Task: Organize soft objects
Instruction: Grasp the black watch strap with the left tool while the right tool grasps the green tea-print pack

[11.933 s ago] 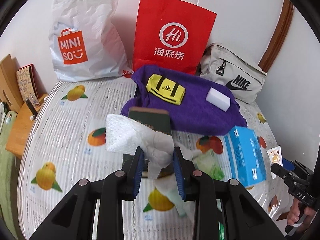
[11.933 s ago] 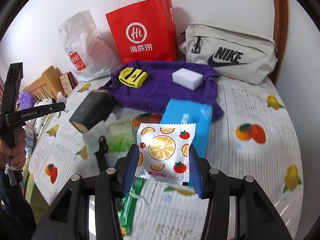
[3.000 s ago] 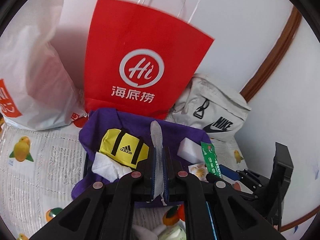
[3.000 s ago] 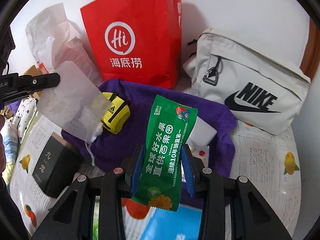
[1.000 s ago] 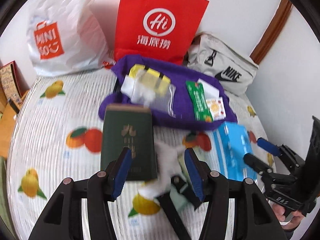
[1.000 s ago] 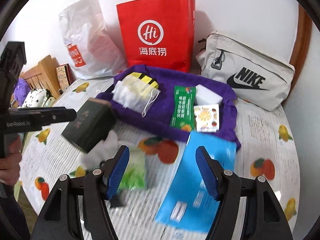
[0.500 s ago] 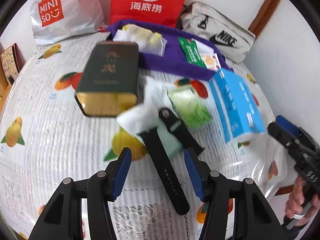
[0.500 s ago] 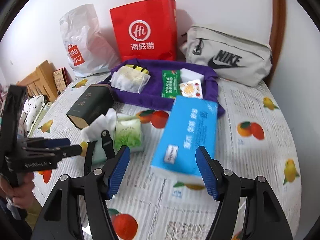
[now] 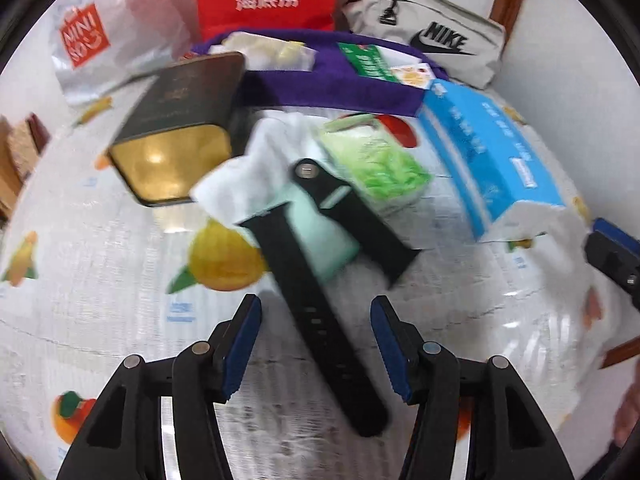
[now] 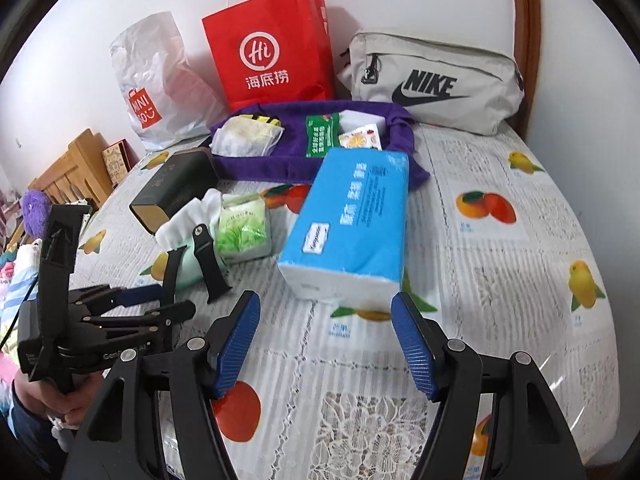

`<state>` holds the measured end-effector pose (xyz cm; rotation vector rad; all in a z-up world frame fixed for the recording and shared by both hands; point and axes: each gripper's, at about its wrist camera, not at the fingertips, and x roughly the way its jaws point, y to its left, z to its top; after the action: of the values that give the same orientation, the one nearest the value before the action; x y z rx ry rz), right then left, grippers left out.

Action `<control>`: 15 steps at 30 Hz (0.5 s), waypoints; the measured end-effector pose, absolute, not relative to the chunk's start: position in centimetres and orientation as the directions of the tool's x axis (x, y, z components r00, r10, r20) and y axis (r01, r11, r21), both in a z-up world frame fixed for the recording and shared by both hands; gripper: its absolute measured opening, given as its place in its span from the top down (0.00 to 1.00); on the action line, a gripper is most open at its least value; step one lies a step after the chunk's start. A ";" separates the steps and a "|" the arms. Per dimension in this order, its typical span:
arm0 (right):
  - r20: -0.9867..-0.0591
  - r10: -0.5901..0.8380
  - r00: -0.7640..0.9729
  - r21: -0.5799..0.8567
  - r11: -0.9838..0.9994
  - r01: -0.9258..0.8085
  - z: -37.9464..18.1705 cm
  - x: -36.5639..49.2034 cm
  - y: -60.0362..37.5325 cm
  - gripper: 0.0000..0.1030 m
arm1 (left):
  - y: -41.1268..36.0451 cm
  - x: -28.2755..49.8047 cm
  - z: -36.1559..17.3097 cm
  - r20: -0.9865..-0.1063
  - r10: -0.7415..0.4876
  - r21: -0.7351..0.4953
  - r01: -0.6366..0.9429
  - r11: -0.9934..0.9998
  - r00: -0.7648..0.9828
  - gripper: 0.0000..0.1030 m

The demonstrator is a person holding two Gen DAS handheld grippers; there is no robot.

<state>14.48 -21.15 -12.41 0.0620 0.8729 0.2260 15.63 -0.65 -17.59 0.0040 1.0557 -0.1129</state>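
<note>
My left gripper (image 9: 316,344) is open and empty, its jaws either side of a black watch strap (image 9: 316,308) that lies on the table; a second strap piece (image 9: 352,212) lies over a mint-white cloth (image 9: 264,184). My right gripper (image 10: 326,346) is open and empty, just short of the blue tissue pack (image 10: 352,220). The purple towel (image 10: 256,166) at the back holds a bagged mask (image 10: 246,136), a green snack packet (image 10: 322,134), an orange-print sachet (image 10: 360,138) and a white sponge (image 10: 360,120).
A dark green box (image 9: 180,120) and a green tea packet (image 9: 376,164) lie mid-table. A red paper bag (image 10: 272,48), a white Miniso bag (image 10: 160,84) and a grey Nike pouch (image 10: 432,80) stand along the wall. Wooden furniture (image 10: 72,176) is left of the table.
My left gripper has dropped closer over the black watch strap. My right gripper has moved closer to the blue tissue pack. Both stay open.
</note>
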 end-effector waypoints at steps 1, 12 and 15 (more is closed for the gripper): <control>-0.753 0.222 0.620 0.148 0.974 -0.169 -12.6 14.3 -21.2 0.34 | -0.3 15.4 -17.6 -0.865 -0.076 -0.035 0.090 0.995 0.496 0.47; -0.743 0.246 0.623 0.152 0.968 -0.200 -12.8 13.8 -20.6 0.34 | 1.4 15.2 -17.6 -0.867 -0.035 0.009 0.085 0.996 0.497 0.45; -0.746 0.259 0.614 0.159 0.964 -0.214 -13.0 13.9 -20.2 0.34 | 0.7 15.4 -17.6 -0.859 -0.042 0.013 0.103 0.995 0.510 0.63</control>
<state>13.87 -20.24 -13.03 0.0558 0.8685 0.2727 15.36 0.70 -17.63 0.0647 1.0326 -0.0871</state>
